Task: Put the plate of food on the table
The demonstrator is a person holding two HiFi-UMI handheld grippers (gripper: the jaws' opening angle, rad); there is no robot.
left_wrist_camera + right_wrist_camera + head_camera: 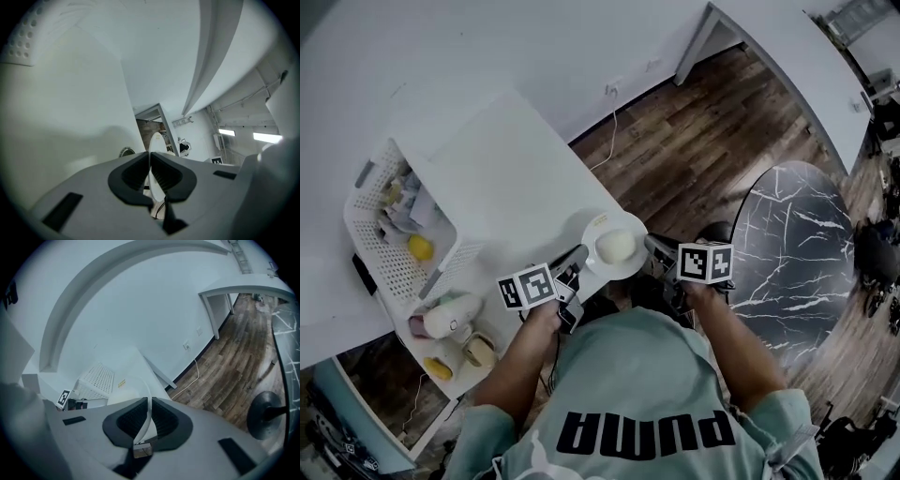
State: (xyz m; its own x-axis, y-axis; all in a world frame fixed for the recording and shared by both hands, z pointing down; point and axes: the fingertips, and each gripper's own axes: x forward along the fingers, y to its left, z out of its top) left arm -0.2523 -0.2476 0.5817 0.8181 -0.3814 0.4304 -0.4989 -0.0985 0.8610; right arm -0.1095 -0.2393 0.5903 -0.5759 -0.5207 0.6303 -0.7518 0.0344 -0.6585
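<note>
A white plate point(628, 265) carries a pale round bun point(616, 247) and a small yellow piece point(600, 221). It is over the near corner of the white table point(506, 178); I cannot tell whether it rests on it. My left gripper point(579, 255) is shut on the plate's left rim, my right gripper point(654, 246) on its right rim. In the left gripper view the plate point(155, 143) shows edge-on, pinched in the left gripper point(150, 159). In the right gripper view the curved plate rim point(146, 392) runs into the right gripper point(149, 404), whose pads press on it.
A white perforated basket point(370, 202) stands left of the table, with a bottle point(450, 317) and yellow items in it. A black marble round table point(797, 244) is at the right over wood floor. A cable point(609, 131) hangs from the wall.
</note>
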